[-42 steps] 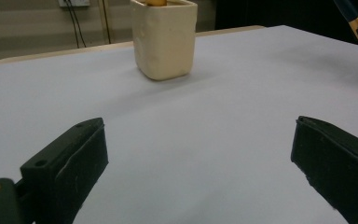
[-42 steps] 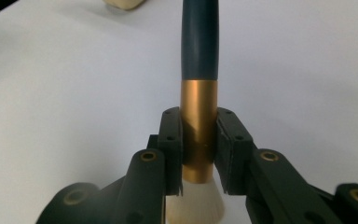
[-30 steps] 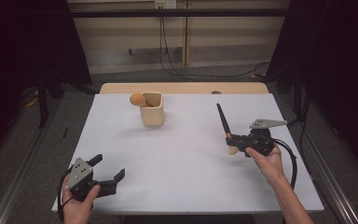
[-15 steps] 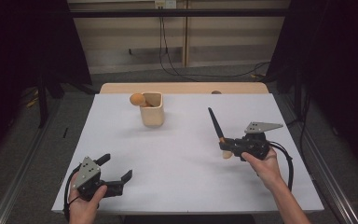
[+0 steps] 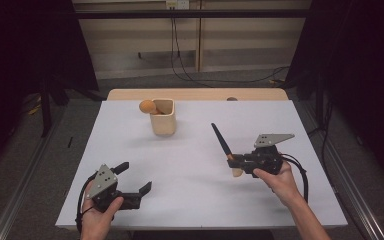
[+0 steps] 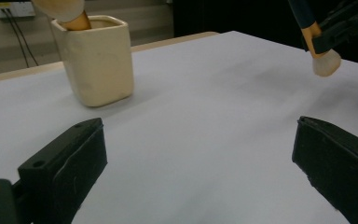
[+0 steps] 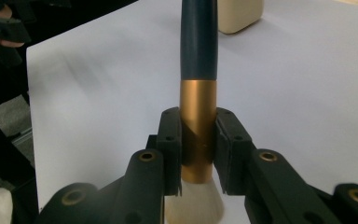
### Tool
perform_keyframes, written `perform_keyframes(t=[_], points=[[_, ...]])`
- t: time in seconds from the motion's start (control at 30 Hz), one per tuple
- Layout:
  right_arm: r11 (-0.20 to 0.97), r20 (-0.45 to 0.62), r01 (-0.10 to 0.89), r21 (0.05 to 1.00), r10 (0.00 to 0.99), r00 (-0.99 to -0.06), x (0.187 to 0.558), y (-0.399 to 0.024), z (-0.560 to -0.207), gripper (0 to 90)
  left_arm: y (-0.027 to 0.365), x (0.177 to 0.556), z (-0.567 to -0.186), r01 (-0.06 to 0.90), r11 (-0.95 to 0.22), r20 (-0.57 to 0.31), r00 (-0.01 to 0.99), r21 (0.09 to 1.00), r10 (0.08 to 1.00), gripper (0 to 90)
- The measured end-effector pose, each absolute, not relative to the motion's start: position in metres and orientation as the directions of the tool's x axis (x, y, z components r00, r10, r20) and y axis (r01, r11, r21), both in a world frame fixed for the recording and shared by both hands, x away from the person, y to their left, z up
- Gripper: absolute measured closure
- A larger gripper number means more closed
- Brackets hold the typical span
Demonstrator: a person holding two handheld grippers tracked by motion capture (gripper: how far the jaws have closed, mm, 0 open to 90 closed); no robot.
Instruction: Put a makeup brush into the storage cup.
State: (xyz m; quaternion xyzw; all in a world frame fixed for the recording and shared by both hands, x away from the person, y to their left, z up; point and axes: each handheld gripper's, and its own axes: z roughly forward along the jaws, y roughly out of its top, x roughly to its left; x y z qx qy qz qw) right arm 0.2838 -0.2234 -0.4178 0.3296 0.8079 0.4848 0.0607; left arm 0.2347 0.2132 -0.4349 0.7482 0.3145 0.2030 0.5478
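Jaws of the right gripper (image 7: 196, 154) clamp the gold ferrule of a makeup brush (image 7: 198, 88), its pale bristles just behind them and its dark handle pointing ahead toward the cream holder (image 5: 162, 117), a grip that looks meant for dropping it in handle-first beside the brush (image 5: 148, 106) already standing there. The left gripper (image 5: 136, 178) idles near the tabletop's (image 5: 190, 200) front edge, jaws apart and empty, well short of the holder. Compared with a second earlier, both grippers sit nearer the person, and the held brush leans lower.
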Motion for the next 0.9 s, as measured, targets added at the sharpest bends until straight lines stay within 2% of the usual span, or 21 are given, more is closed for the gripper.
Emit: perform_keyframes(t=[0.33, 0.9], points=[[0.369, 0.214, 0.451, 0.813, 0.531, -0.820, 0.280, -0.208, -0.417, 73.8, 0.185, 0.240, -0.429, 0.233, -0.212, -0.037, 0.750, 0.949, 0.660, 2.9], [0.489, 0.202, 0.390, 0.780, 0.394, -0.897, 0.272, -0.179, -0.415, 73.8, 0.149, 0.243, -0.421, 0.225, -0.274, -0.037, 0.831, 0.935, 0.555, 2.9]])
